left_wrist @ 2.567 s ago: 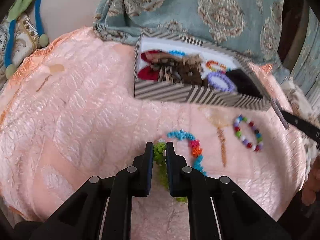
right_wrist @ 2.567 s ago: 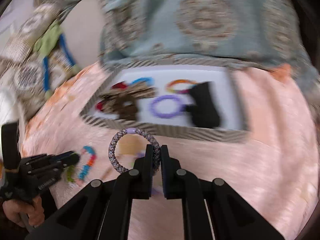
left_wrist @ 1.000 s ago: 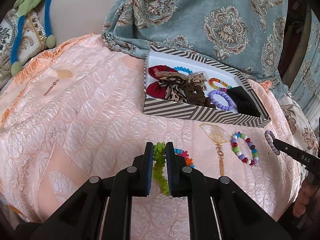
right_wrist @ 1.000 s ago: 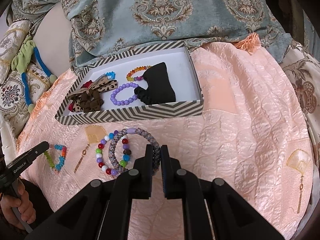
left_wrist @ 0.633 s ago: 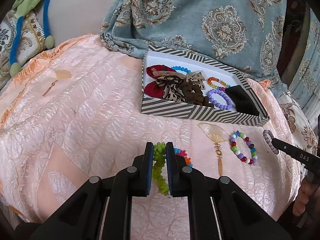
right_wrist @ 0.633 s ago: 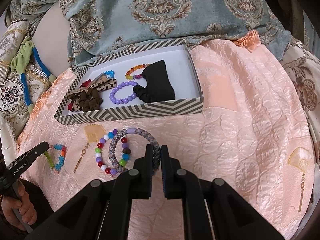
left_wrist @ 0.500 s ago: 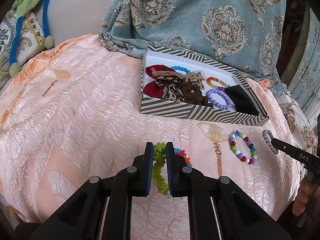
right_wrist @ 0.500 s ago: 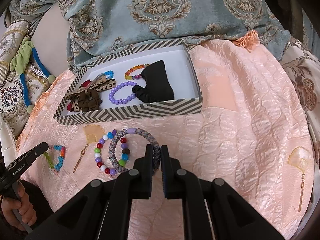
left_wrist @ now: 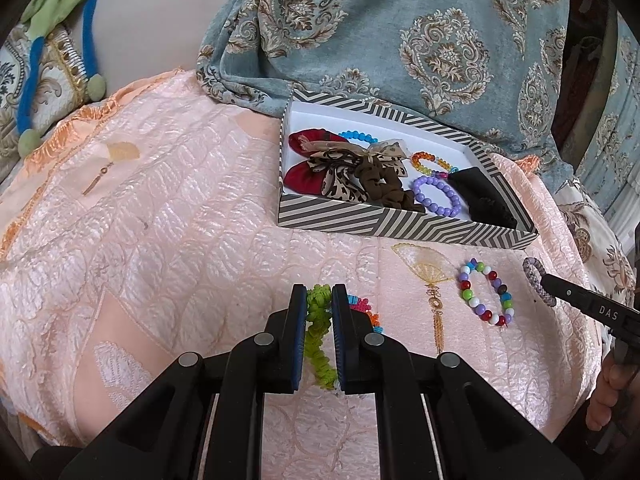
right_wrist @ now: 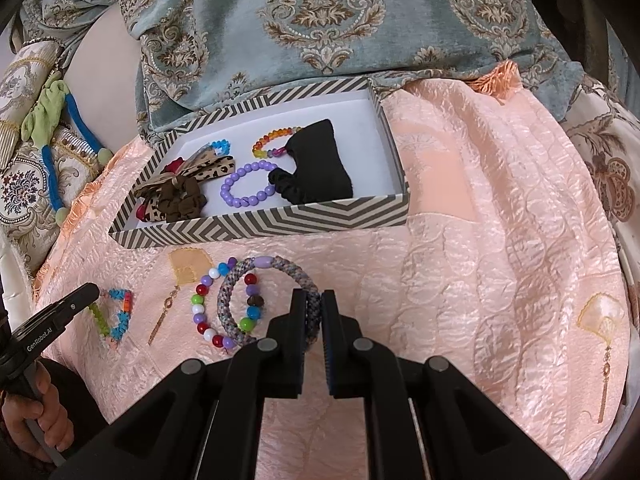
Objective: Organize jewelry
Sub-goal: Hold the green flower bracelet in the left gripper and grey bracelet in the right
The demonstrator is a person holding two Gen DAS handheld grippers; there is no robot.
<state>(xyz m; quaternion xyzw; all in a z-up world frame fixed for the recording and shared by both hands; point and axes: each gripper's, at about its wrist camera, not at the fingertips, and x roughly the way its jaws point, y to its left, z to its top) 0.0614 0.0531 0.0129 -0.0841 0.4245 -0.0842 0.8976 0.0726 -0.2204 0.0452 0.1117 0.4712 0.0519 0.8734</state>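
Box (left_wrist: 404, 226) nearer; green bracelet (left_wrist: 318, 332) lengthwise.

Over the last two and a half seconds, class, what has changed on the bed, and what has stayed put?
The right gripper drew back from the striped box, carrying the grey braided bracelet. The left gripper stays shut on the green-and-blue stretch bracelet. The multicoloured bead bracelet has not moved.

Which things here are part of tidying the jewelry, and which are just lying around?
Part of the job:
striped box
green bracelet
grey woven bracelet
multicolored bead bracelet

Just lying around:
blue patterned cloth
blue-and-green cord
peach bedspread
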